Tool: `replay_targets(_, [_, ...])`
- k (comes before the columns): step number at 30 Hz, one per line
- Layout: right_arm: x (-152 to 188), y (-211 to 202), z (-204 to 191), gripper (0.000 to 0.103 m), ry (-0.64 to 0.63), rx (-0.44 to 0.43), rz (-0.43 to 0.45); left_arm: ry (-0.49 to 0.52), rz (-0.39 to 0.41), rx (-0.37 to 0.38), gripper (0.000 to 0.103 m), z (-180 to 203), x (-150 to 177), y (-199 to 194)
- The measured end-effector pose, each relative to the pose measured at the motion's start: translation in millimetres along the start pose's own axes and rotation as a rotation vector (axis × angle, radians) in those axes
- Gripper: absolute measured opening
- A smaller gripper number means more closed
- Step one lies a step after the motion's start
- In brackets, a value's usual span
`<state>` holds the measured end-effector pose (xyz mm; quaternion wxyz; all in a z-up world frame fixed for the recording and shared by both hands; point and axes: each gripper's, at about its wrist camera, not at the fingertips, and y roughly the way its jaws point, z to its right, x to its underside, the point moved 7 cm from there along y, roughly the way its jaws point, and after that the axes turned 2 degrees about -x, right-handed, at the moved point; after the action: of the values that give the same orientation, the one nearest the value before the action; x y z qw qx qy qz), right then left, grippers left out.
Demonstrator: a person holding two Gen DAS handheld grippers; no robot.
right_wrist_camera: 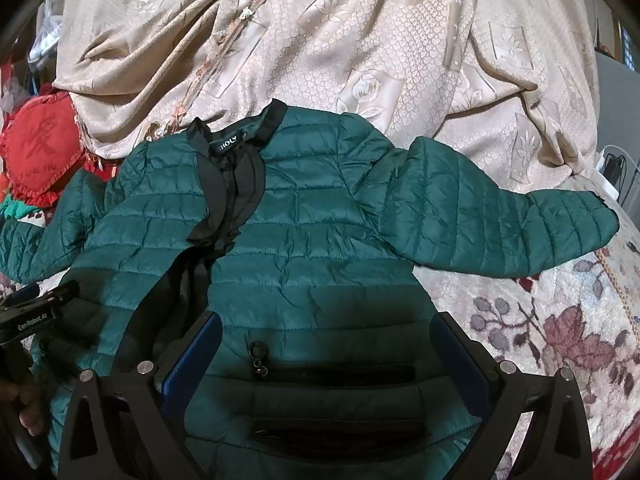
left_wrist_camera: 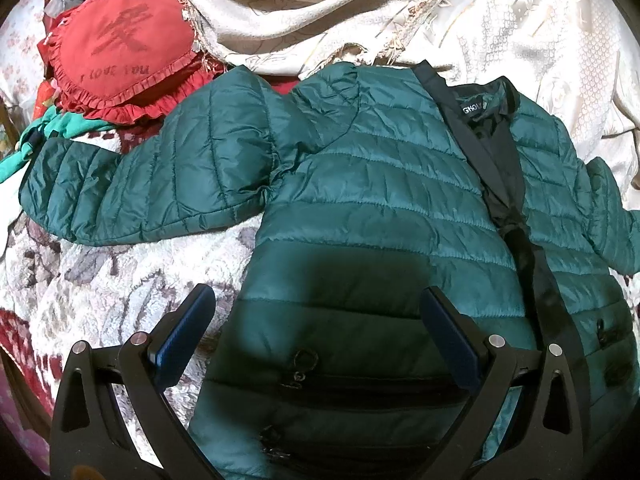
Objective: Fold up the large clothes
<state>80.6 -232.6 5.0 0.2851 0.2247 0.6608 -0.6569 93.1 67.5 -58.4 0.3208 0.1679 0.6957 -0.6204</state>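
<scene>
- Left wrist view: the left gripper (left_wrist_camera: pixel 316 340) hangs over the lower front of the green quilted jacket (left_wrist_camera: pixel 360 208), its jaws spread wide and holding nothing; judged, it is poised to take the hem or side panel for a first fold.
- The jacket lies front-up on the floral blanket (left_wrist_camera: pixel 120 280), one sleeve (left_wrist_camera: pixel 132 184) stretched out from the body toward the red heart cushion (left_wrist_camera: pixel 116 52). Black placket and collar lie open; a pocket zip (left_wrist_camera: pixel 304 364) sits between the fingers.
- Right wrist view: the right gripper (right_wrist_camera: pixel 324 348) hovers likewise above the jacket's other front panel, jaws apart and empty.
- The other sleeve (right_wrist_camera: pixel 500 216) lies spread out from the body, away from the collar; beige drapery (right_wrist_camera: pixel 360 40) lies beyond the collar. Spread flat, the jacket is unfolded.
</scene>
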Motion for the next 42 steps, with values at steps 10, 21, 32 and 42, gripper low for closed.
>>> replay_targets(10, [1,0,-2,0.103,-0.001,-0.004,0.002,-0.009,0.001,0.002,0.102,-1,-2,-5])
replay_targets(21, [0,-6,-6,0.103,-0.002,-0.043,0.009,-0.233,0.081,-0.022,0.102,-97,-56,-31])
replay_targets(32, [0,-2,-6,0.103,0.023,-0.067,-0.012,-0.475,0.027,-0.106,0.102,-295,-30,30])
replay_targets(42, [7,14,-24,0.103,-0.034,-0.072,-0.058,-0.558,0.167,0.141,0.102,-324,-22,62])
